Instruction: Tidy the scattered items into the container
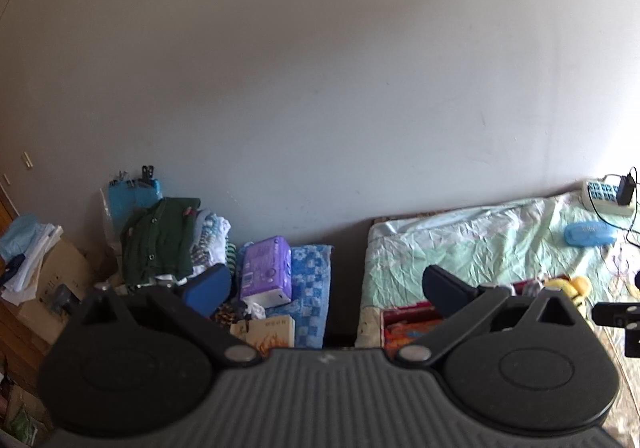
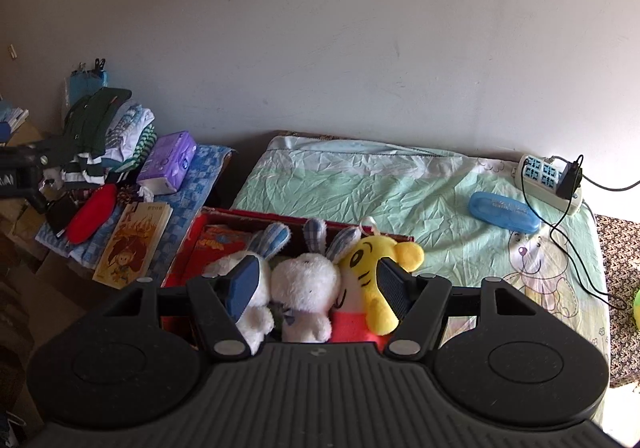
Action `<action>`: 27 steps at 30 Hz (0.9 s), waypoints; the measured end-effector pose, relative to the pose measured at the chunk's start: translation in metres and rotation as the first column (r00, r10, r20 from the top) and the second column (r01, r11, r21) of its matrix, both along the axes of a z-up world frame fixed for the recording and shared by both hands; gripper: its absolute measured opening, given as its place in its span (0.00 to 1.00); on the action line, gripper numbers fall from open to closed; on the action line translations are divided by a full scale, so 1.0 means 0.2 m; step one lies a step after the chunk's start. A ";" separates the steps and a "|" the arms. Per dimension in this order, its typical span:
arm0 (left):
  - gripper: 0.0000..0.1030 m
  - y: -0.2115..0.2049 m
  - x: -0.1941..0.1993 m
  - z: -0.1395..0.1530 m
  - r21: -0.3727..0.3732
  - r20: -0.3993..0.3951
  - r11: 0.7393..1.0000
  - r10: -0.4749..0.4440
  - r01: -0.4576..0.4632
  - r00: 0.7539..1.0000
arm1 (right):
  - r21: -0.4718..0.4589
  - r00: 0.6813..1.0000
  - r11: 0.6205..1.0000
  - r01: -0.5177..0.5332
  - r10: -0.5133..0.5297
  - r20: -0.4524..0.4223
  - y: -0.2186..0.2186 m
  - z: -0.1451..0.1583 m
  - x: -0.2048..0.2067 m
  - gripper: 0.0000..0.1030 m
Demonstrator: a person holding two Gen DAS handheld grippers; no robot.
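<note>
L tongs point(image 1: 326, 288) released, empty | R tongs point(image 2: 316, 284) released over plush toys point(image 2: 308, 280) in red box point(image 2: 188, 252)

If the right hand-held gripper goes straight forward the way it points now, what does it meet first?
Probably the white plush rabbit in the red box. It lies between the open fingers of the right hand-held gripper, though depth is unclear.
</note>
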State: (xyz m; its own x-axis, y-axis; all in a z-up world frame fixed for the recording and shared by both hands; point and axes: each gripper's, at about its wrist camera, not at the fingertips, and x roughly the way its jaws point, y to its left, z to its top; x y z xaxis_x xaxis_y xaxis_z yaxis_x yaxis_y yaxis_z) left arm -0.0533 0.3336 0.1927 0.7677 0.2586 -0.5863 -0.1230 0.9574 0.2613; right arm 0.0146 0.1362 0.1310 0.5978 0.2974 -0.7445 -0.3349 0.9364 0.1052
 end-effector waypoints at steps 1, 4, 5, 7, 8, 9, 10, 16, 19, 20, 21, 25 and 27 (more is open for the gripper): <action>0.99 -0.02 -0.01 -0.03 -0.006 -0.021 1.000 -0.012 0.012 1.000 | -0.002 1.000 1.000 -0.004 0.004 -0.008 0.01 -0.01 -0.01 0.66; 0.99 -0.07 -0.04 -0.14 -0.048 -0.087 0.998 -0.040 0.036 0.995 | -0.007 1.000 1.000 -0.008 0.008 -0.030 0.03 -0.05 -0.03 0.66; 0.99 -0.09 -0.05 -0.18 -0.068 -0.104 0.997 -0.045 0.039 0.994 | -0.003 0.999 1.000 -0.008 0.008 -0.038 0.04 -0.07 -0.04 0.66; 0.99 -0.11 -0.05 -0.26 -0.095 -0.136 0.995 -0.050 0.037 0.990 | 0.007 0.998 1.000 0.001 0.000 -0.056 0.04 -0.10 -0.05 0.66; 0.99 -0.13 -0.05 -0.31 -0.105 -0.145 0.994 -0.046 0.031 0.988 | 0.013 0.998 1.000 0.010 -0.009 -0.060 0.04 -0.12 -0.05 0.66; 0.99 -0.14 -0.05 -0.35 -0.105 -0.153 0.994 -0.043 0.027 0.987 | 0.017 0.997 1.000 0.024 -0.022 -0.069 0.03 -0.14 -0.04 0.66; 0.99 -0.16 -0.04 -0.38 -0.096 -0.165 0.995 -0.046 0.030 0.985 | 0.017 0.996 0.999 0.030 -0.028 -0.080 0.03 -0.16 -0.04 0.66; 0.99 -0.23 -0.03 -0.62 -0.129 -0.238 0.992 -0.033 0.002 0.971 | 0.013 0.988 0.997 0.080 -0.078 -0.134 0.00 -0.29 -0.02 0.66; 0.99 -0.24 -0.01 -0.72 -0.154 -0.268 0.988 -0.020 -0.022 0.963 | 0.000 0.982 0.993 0.117 -0.116 -0.149 -0.01 -0.37 -0.02 0.66; 0.99 -0.24 -0.01 -0.74 -0.161 -0.277 0.987 -0.019 -0.026 0.961 | -0.003 0.981 0.992 0.123 -0.122 -0.153 -0.01 -0.39 -0.02 0.66; 0.99 -0.24 0.00 -0.76 -0.167 -0.279 0.985 -0.018 -0.030 0.960 | -0.004 0.979 0.992 0.127 -0.126 -0.160 0.00 -0.41 -0.02 0.66; 0.99 -0.25 0.04 -0.79 -0.183 -0.281 0.983 -0.021 -0.032 0.960 | 0.004 0.973 0.985 0.171 -0.168 -0.159 0.00 -0.46 0.01 0.66; 0.99 -0.25 0.06 -0.80 -0.187 -0.275 0.982 -0.017 -0.036 0.961 | -0.001 0.970 0.980 0.197 -0.195 -0.145 0.00 -0.47 0.02 0.67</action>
State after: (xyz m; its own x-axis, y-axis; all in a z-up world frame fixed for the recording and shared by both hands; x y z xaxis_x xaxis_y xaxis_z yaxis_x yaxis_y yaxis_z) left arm -0.0410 0.2843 0.0335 0.5682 0.1293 -0.8127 -0.0810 0.9916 0.1012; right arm 0.0196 0.1366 0.0360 0.5323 0.1956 -0.8237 -0.1252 0.9804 0.1519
